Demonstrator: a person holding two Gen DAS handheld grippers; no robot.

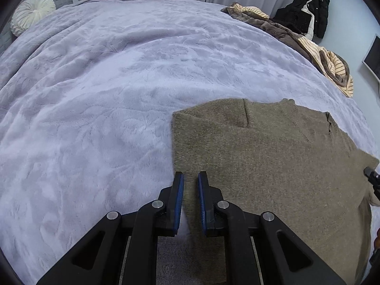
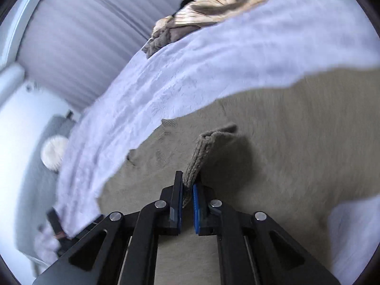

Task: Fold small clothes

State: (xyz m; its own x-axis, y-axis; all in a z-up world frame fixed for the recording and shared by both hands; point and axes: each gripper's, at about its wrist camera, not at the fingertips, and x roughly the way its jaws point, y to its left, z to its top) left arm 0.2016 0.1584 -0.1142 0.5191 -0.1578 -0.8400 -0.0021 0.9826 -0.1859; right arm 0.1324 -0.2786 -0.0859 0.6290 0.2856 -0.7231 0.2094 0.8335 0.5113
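**Right gripper pinched the sweater's ribbed edge**

A big purple blanket [image 1: 95,95] covered the bed, spreading far past both sets of jaws. The brown sweater [image 1: 273,161] lay flat on it, under and ahead of the left gripper [image 1: 190,178], whose jaws stood a little apart, holding nothing. The right gripper [image 2: 187,185] had its jaws closed on the sweater's ribbed edge [image 2: 201,152], which stuck up just ahead.

Olive-brown sweater [image 1: 273,156] on a lavender blanket [image 1: 95,95]; cream-and-brown striped clothes [image 1: 332,66] beyond.
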